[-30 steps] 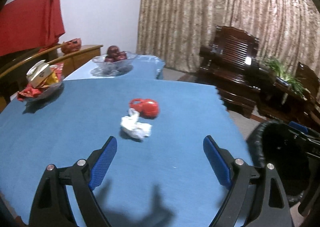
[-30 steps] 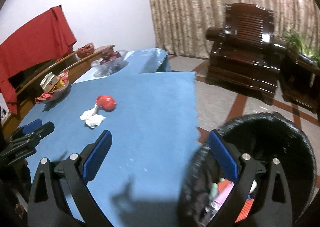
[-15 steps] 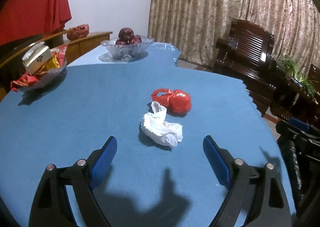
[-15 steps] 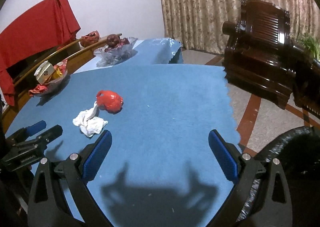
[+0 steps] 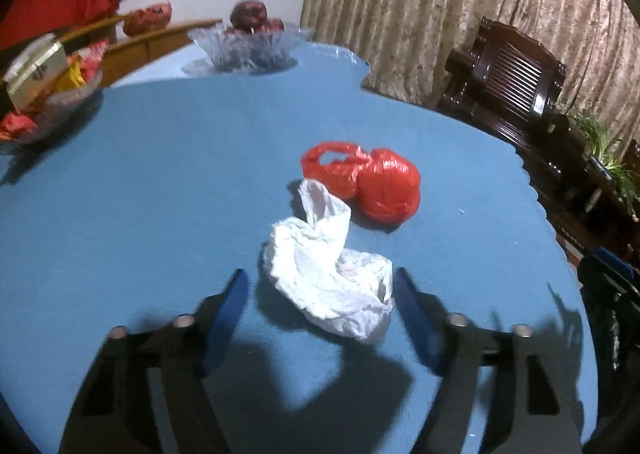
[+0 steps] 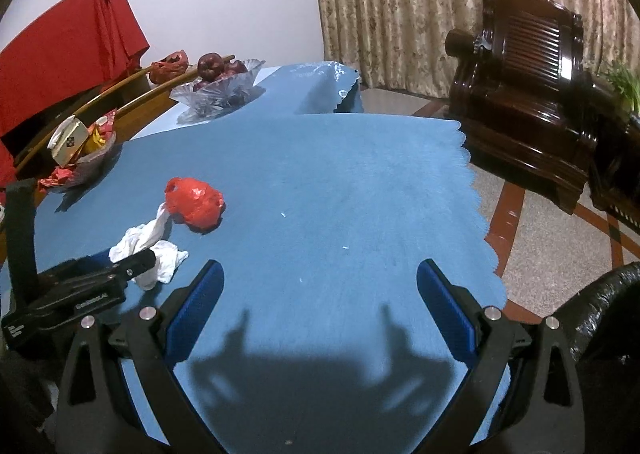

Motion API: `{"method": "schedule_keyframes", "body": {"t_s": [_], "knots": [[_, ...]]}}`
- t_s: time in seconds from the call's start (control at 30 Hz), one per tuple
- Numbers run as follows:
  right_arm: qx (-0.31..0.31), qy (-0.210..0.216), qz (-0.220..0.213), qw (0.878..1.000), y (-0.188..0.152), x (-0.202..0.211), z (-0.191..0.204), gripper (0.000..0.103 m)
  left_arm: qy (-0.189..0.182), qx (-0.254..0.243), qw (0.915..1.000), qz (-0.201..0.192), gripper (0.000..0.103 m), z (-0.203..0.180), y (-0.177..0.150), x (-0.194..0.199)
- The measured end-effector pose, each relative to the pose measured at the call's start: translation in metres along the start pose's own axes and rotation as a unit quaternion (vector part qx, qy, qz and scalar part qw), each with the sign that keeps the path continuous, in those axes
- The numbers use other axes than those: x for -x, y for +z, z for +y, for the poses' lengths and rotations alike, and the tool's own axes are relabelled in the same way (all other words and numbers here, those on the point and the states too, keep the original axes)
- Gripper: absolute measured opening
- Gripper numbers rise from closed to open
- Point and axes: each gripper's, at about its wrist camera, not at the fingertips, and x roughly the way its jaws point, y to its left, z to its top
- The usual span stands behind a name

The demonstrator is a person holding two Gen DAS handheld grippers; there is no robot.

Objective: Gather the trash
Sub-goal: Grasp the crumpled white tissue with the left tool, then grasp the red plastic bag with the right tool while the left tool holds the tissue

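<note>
While left tool (image 5: 320,294) closes, white bag (image 5: 328,274) sits btwn jaws.

both wrist views look steeply down over blue table (image 5: 120,214); left nearer, both share white bag (image 5: 328,274).

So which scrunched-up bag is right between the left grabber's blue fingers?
The white bag. It lies between the closing left gripper fingers, not yet pinched. The red bag, tied in a ball, sits farther away behind it.
</note>
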Motion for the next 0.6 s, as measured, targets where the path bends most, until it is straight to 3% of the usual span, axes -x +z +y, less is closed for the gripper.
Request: {"method": "schedule_keyframes", "body": {"t_s": [0.1,0.2,0.37,0.6], "knots": [[0.004,0.002,0.002,1.0,0.002,-0.006,0.002,0.095,-0.015,0.005,0.9998,0.01,0.037,0.001,-0.002,-0.005],[0.006,0.008,0.004,1.0,0.005,-0.014,0.007,0.095,-0.028,0.009,0.9995,0.009,0.024,0.005,-0.001,-0.002],[0.014,0.026,0.005,1.0,0.014,-0.029,0.026,0.095,-0.021,0.004,0.9998,-0.002,0.02,0.017,-0.002,0.007],[0.034,0.054,0.006,0.998,0.031,-0.057,0.066,0.095,0.022,0.008,0.9995,-0.019,0.02,0.051,0.009,0.016]]}}
